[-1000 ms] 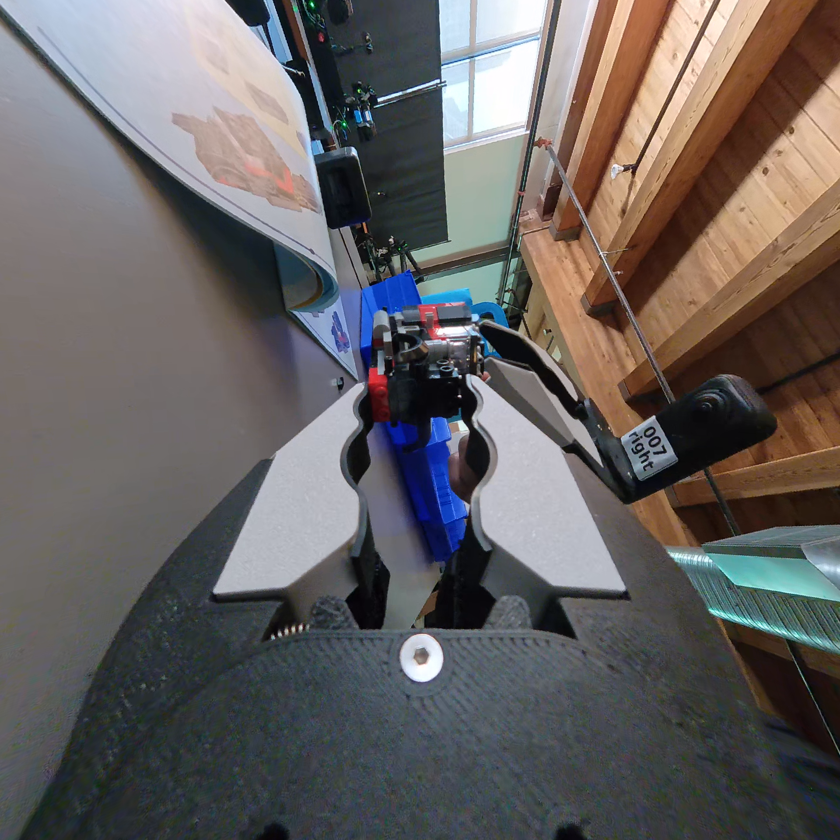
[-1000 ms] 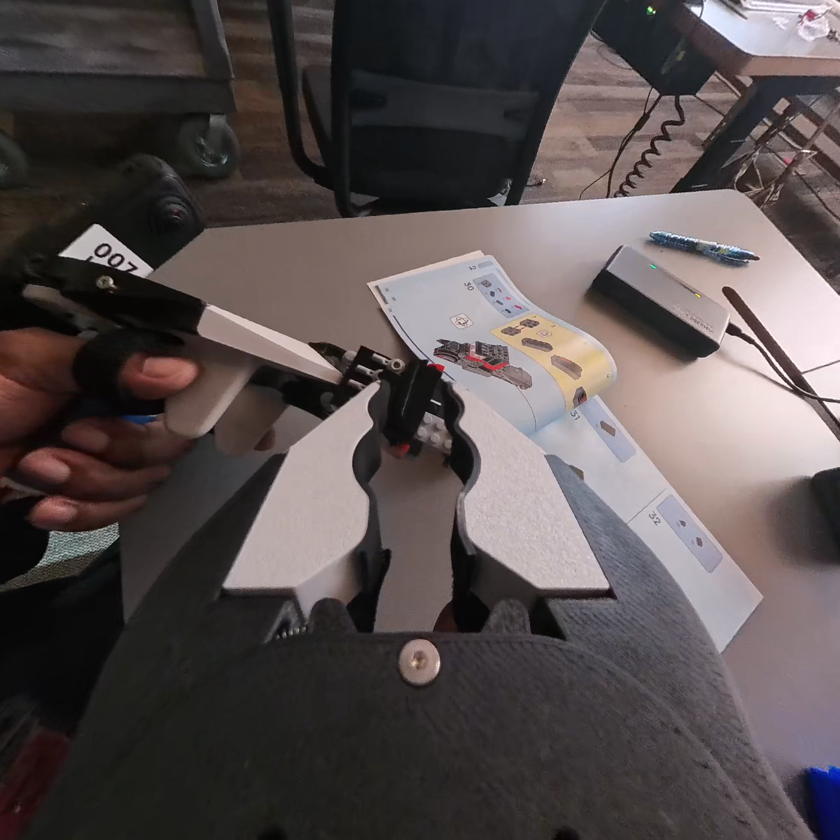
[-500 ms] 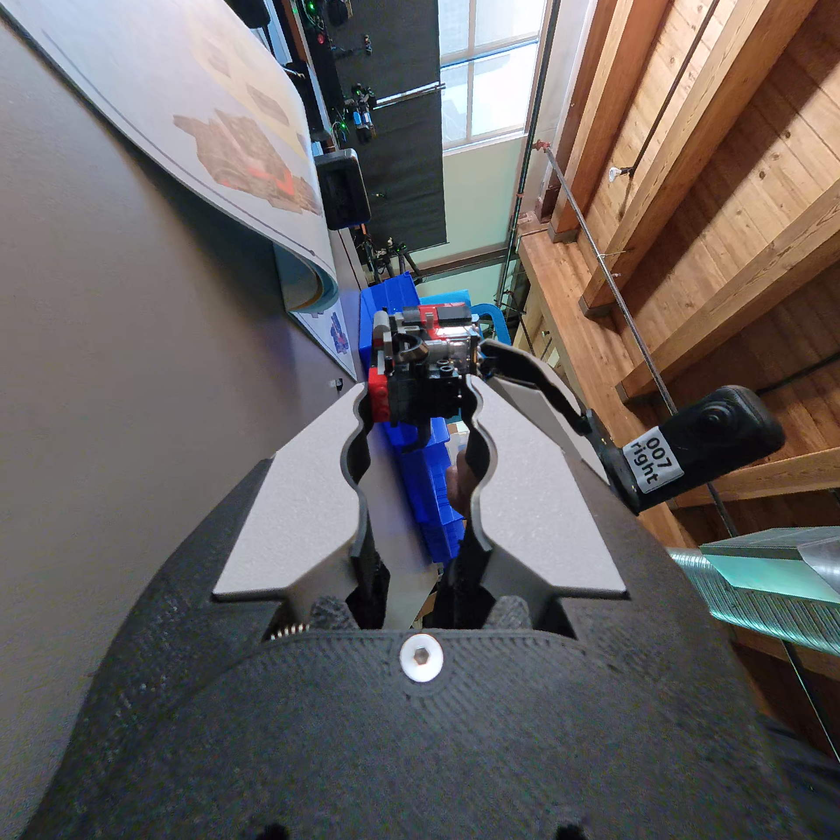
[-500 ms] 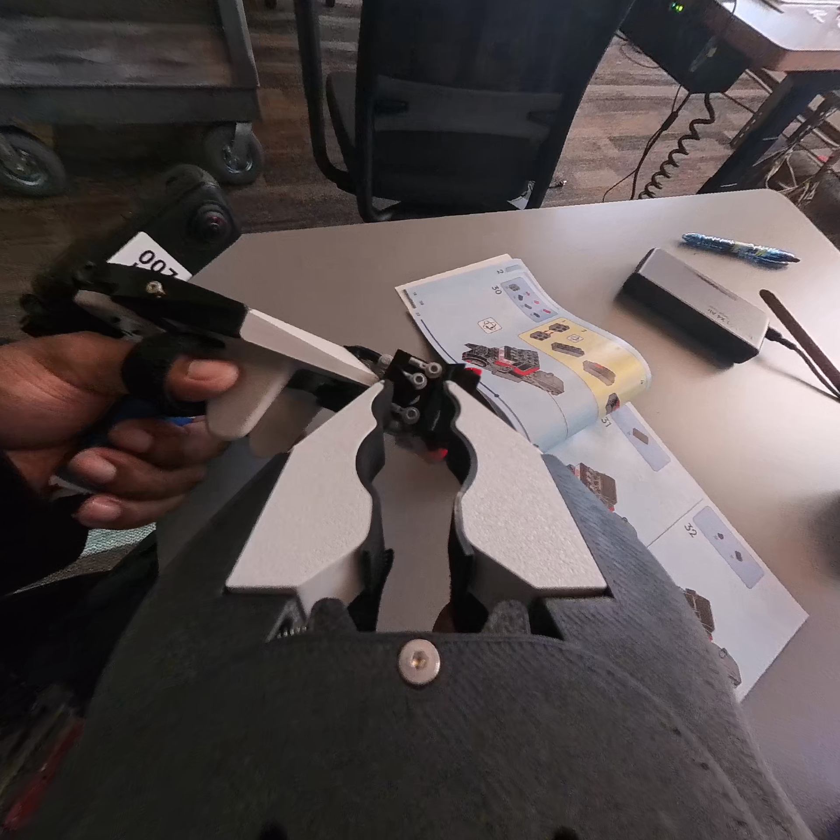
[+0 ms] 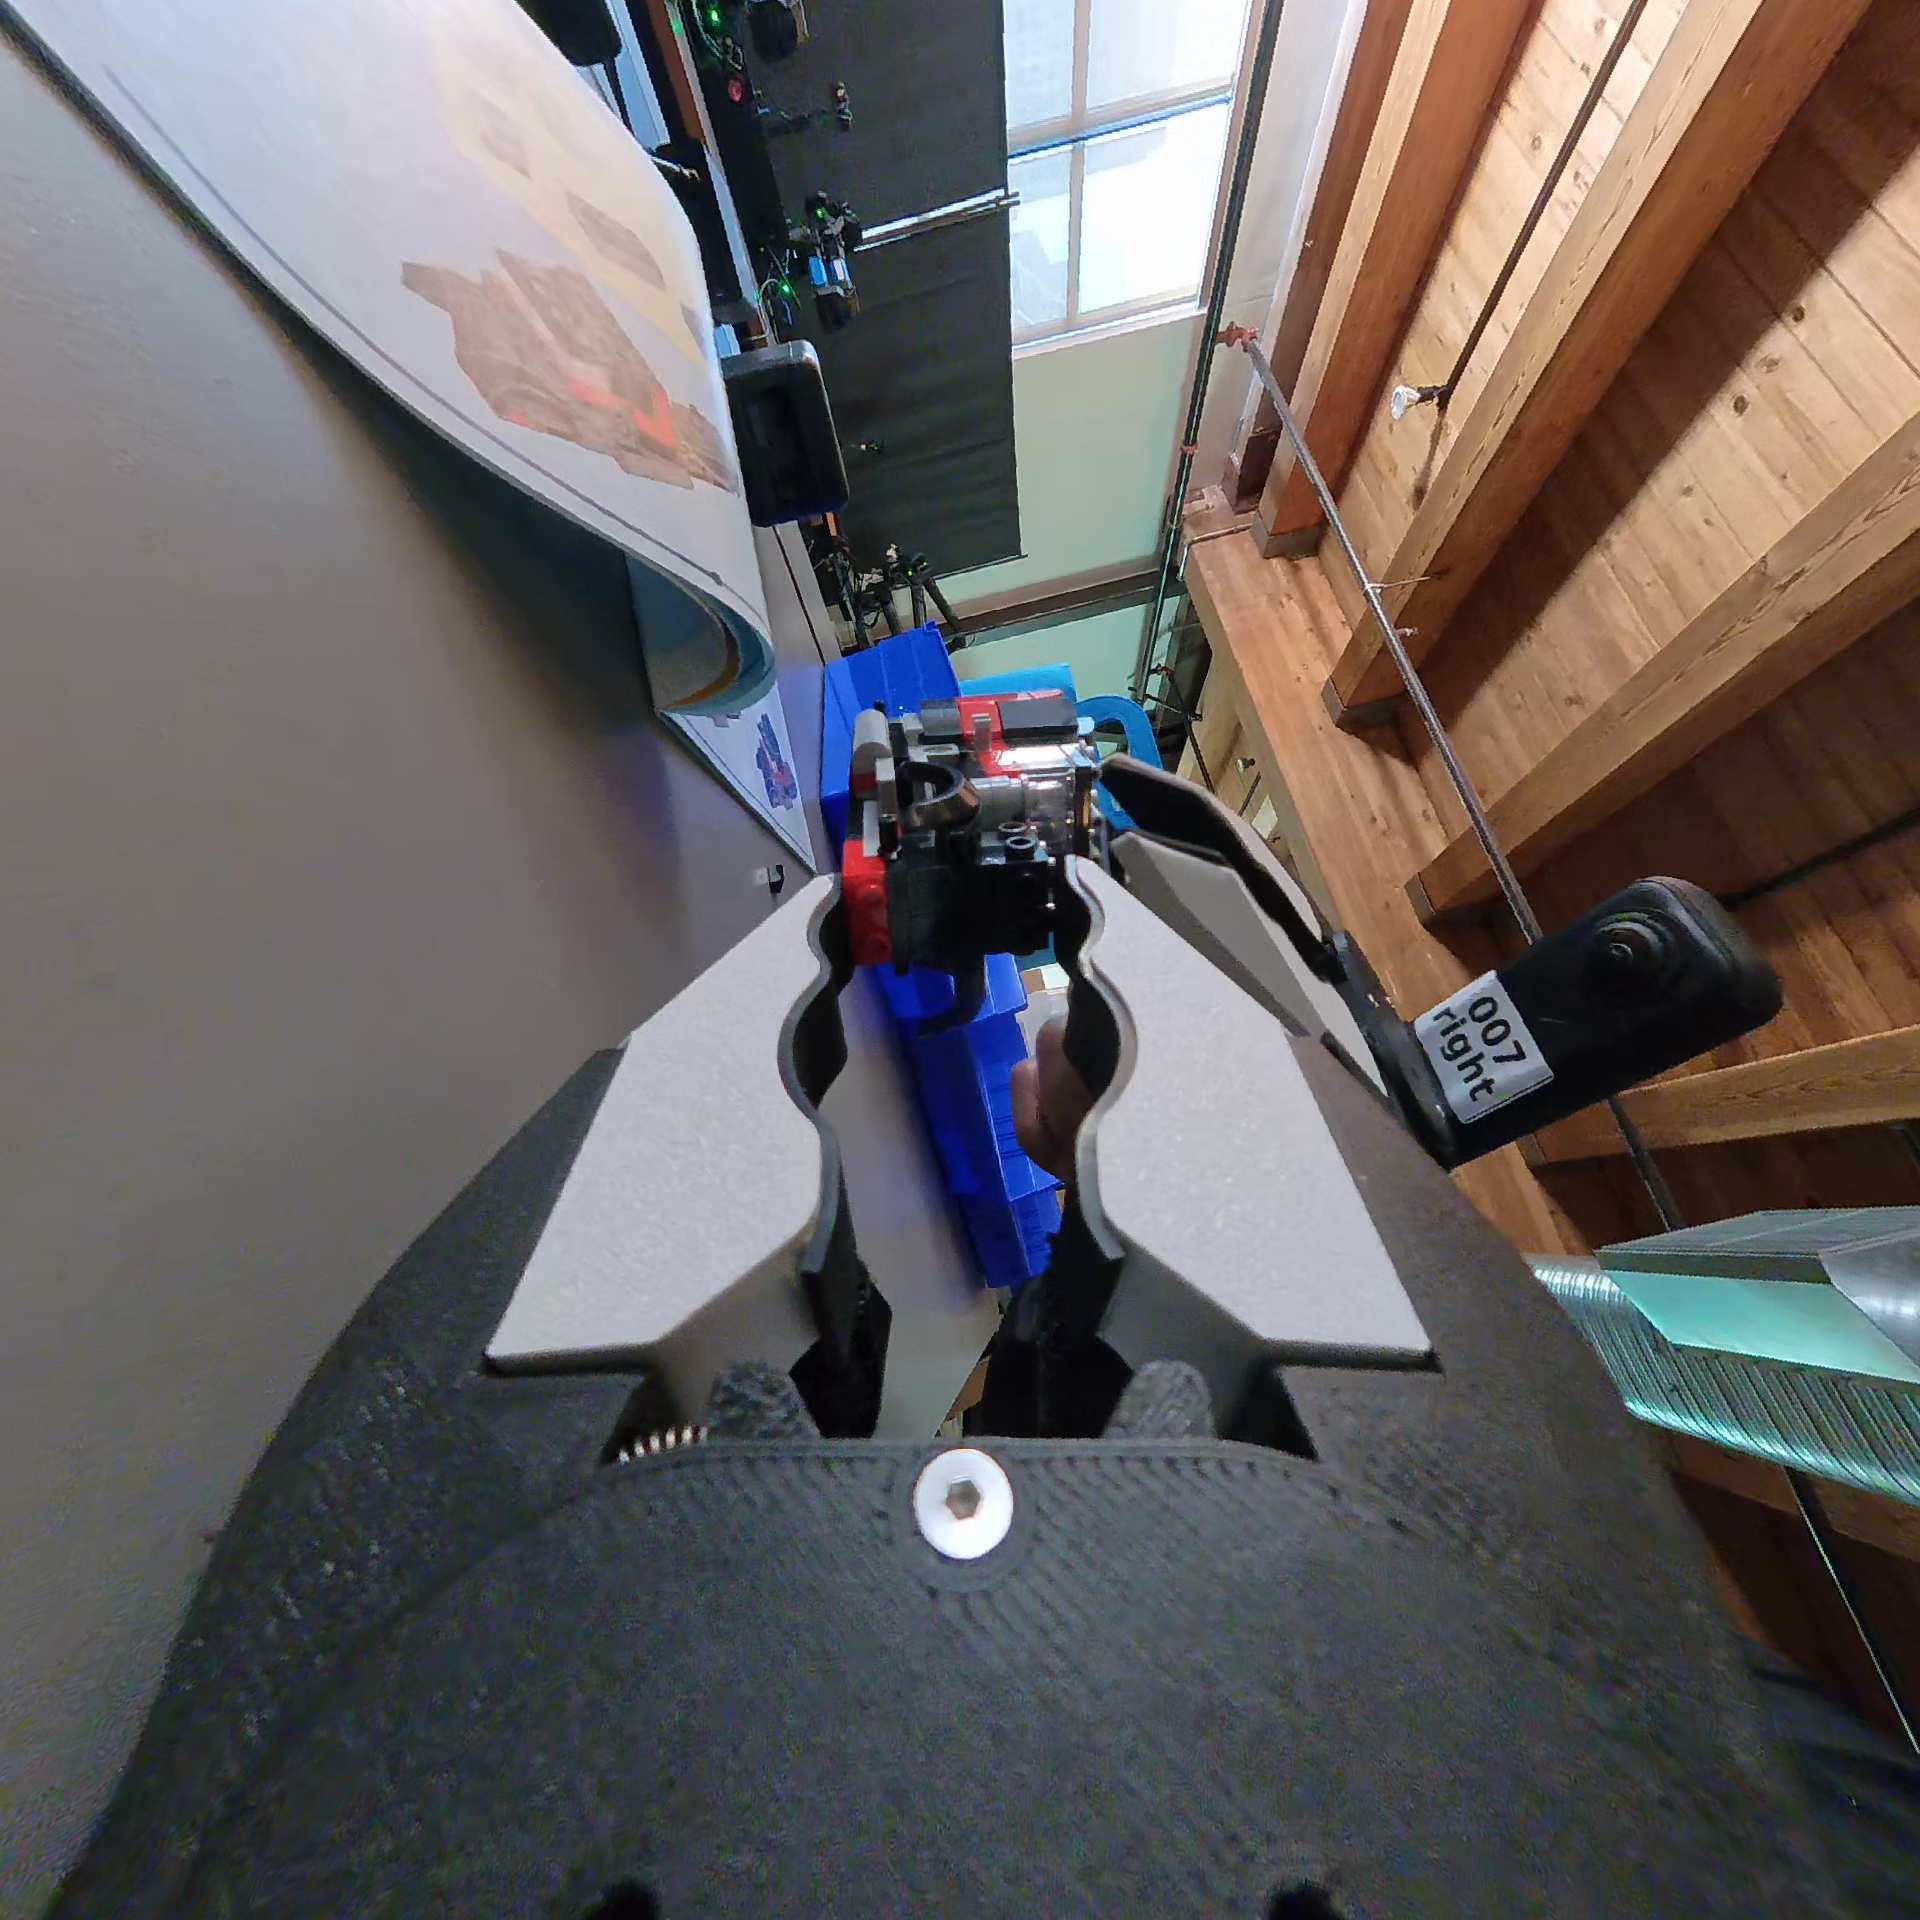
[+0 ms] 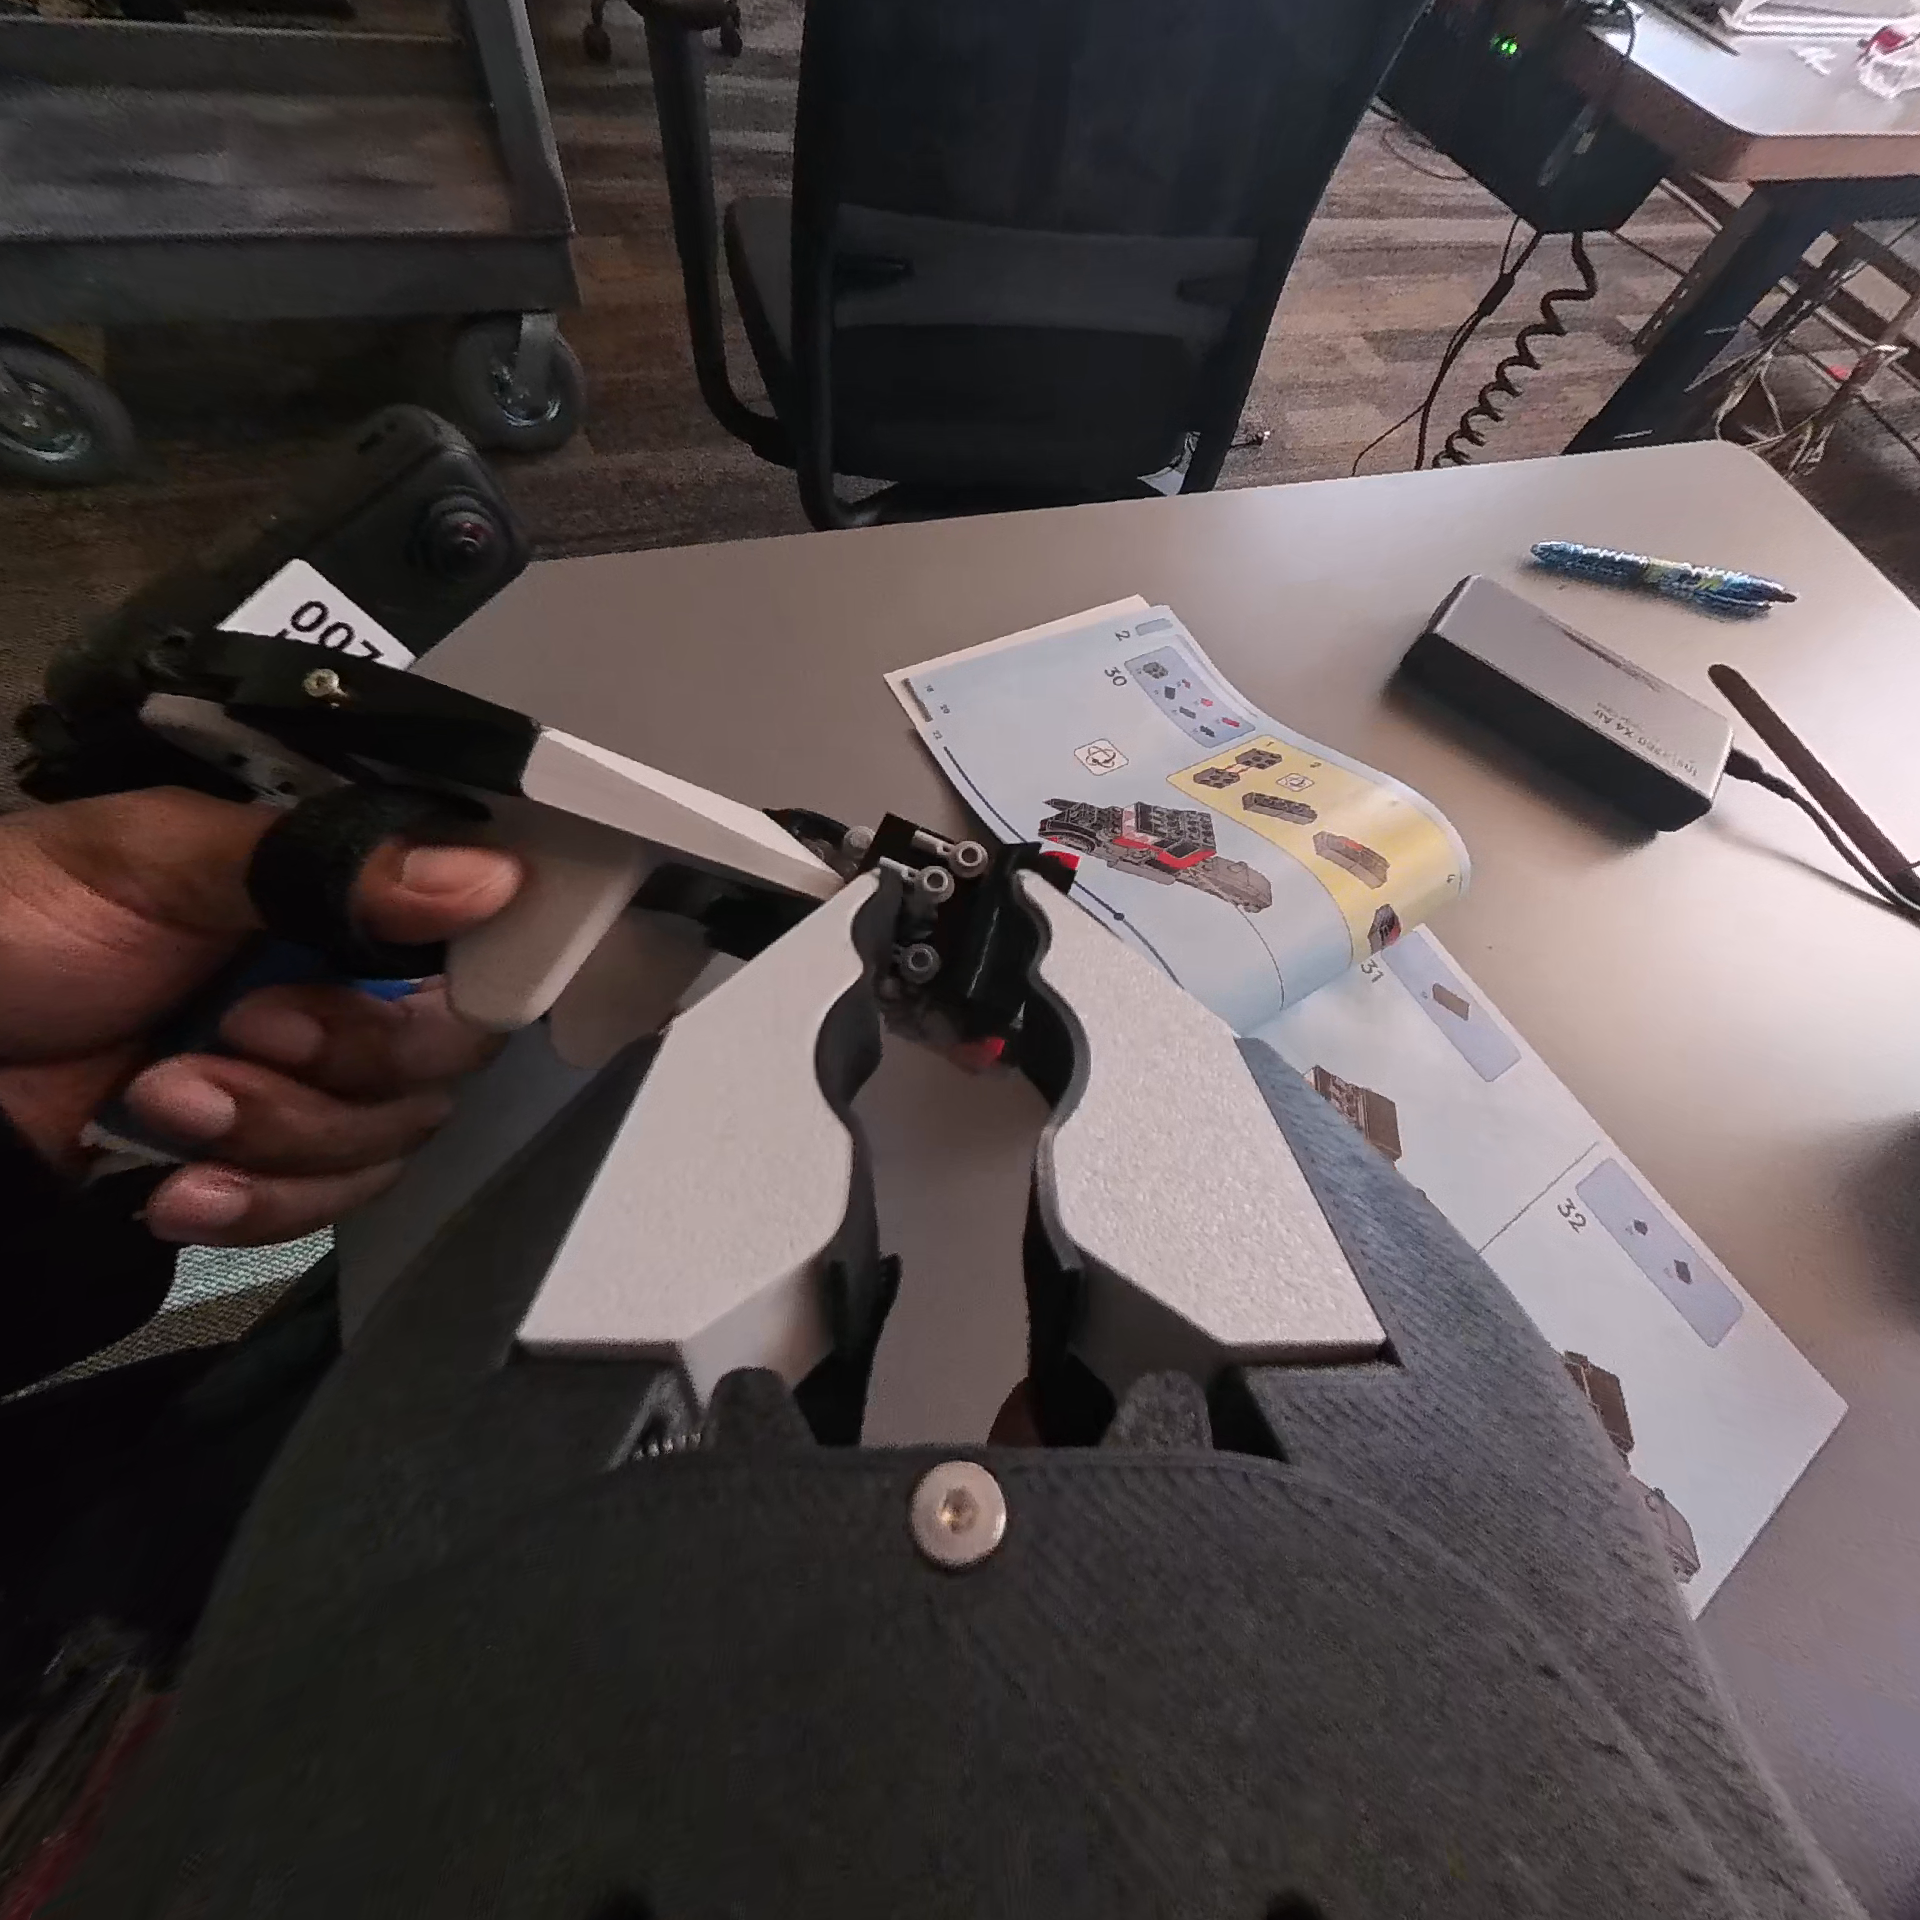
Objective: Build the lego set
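Observation:
A small black, red and grey lego model [image 5: 966, 852] is held in the air above the grey table [image 6: 727, 644]. My left gripper [image 5: 956, 894] is shut on its lower part. My right gripper [image 6: 945, 894] is shut on the same model [image 6: 951, 935], whose grey pins face this camera. In the left wrist view the right gripper's fingers [image 5: 1195, 873] meet the model from the right. In the right wrist view the left gripper [image 6: 665, 810] comes in from the left, held by a hand [image 6: 208, 987].
An open instruction booklet [image 6: 1247, 862] lies on the table beyond the model. A grey box with a cable [image 6: 1558, 707] and a blue pen [image 6: 1662, 571] lie at the back right. Blue bins [image 5: 977, 1091] stand behind the model. An office chair [image 6: 1018, 260] stands past the table's far edge.
The right wrist view has swung a little, so the booklet and box slid right and down. The model's grey pins now face the right camera. The left gripper's hold looks unchanged.

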A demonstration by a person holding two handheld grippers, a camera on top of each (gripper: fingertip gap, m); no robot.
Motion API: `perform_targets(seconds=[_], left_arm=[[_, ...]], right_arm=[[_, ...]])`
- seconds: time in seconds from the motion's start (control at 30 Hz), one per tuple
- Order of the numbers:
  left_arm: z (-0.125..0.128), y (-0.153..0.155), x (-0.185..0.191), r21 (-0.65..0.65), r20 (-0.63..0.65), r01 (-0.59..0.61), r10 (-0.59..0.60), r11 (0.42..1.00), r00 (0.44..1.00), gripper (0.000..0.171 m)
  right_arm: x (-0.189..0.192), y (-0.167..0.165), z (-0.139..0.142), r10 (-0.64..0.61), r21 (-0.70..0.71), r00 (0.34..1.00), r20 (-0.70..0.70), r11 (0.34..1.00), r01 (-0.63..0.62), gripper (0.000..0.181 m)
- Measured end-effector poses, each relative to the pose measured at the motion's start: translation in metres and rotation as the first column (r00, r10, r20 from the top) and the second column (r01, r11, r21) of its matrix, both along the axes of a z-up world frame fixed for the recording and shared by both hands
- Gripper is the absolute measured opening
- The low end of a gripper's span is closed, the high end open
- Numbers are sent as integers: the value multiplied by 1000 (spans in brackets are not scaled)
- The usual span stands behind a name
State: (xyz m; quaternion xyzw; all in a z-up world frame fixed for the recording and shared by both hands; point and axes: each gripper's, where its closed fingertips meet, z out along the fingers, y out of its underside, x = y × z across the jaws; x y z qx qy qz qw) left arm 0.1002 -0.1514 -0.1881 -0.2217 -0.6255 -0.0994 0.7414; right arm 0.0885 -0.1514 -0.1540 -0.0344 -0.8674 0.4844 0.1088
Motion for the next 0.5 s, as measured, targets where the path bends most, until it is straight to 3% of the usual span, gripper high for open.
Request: perform_targets(seconds=[0.5], left_arm=[[-5, -6, -2, 34, 39, -31, 29, 999, 999, 39]], right_arm=[[-8, -8, -3, 4, -31, 1000, -23, 1000, -5, 21]])
